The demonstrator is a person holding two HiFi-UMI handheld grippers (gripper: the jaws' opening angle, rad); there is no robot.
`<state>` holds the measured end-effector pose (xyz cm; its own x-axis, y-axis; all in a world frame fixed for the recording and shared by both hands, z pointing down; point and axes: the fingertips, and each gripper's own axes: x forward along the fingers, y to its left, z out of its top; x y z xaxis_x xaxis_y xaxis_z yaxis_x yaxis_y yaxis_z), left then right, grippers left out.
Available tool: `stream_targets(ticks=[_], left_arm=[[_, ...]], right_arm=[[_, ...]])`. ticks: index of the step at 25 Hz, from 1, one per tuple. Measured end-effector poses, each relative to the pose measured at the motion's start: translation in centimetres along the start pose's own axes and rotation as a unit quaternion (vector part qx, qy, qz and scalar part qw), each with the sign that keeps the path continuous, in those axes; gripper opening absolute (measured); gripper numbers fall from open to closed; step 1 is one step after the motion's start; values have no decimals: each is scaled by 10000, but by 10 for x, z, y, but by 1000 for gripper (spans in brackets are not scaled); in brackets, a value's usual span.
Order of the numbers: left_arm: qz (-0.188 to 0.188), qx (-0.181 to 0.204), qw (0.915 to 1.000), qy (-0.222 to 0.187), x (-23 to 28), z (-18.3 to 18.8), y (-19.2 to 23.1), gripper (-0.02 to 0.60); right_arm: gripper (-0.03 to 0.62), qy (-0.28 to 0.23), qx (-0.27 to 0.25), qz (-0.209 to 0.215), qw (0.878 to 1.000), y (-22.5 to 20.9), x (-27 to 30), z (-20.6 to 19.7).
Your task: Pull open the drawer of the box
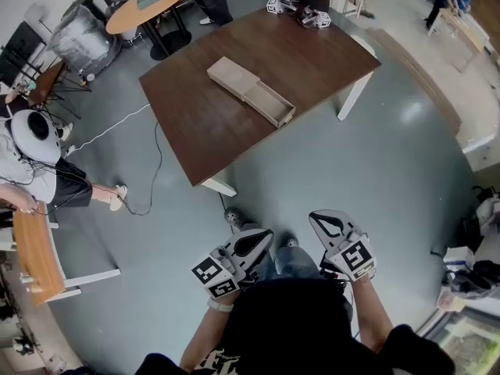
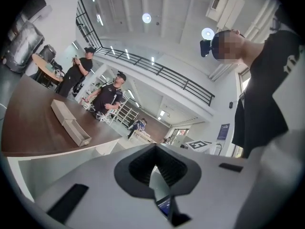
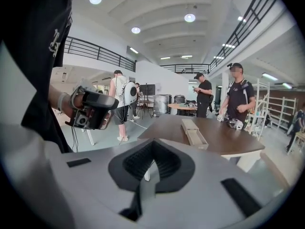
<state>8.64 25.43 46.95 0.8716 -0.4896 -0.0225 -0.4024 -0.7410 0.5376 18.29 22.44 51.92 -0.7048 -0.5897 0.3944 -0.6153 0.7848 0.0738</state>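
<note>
On a dark table (image 1: 195,131), a flat tan box (image 1: 232,75) lying slantwise near the middle, long side running from far left to near right. Out of its near-right end, the drawer (image 1: 270,105) already pulled, open tray close to the table's right edge but not past it. Seen from both gripper views as a low box on the tabletop, tray end nearer the camera.

Low in front of the body, the left gripper (image 1: 262,240) and the right gripper (image 1: 320,222), side by side over grey floor (image 1: 391,178), well apart from the table and touching no part of it. Left jaws pressed together, ribbed pads meeting in a narrow seam, nothing between them. Right jaws likewise closed tip to tip and bare. Both pointed roughly toward the table, marker cubes toward the wearer.

At the table's far edge, two people standing, with spare grippers (image 1: 301,12) lying on the tabletop just before them. Beyond the far-left corner, a round table (image 1: 148,6) in light wood. Across the floor at left, a white cable (image 1: 109,133) running toward a person in white (image 1: 35,170) at the picture's edge. Just below that person, a wooden desk (image 1: 35,256) on white legs
</note>
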Motion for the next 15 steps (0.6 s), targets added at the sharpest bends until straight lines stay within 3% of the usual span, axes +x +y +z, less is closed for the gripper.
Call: stream_targets(ticks=[4,15], left_arm=[[-383,40,9992,40,12,-6,-33,5],[-740,-72,9971,143,13,-10,-64,5]], right_arm=[[-12,-39,238,-19,9997,8,-17,-9],[-12,-210,341,17,9992,47,-44,-1]])
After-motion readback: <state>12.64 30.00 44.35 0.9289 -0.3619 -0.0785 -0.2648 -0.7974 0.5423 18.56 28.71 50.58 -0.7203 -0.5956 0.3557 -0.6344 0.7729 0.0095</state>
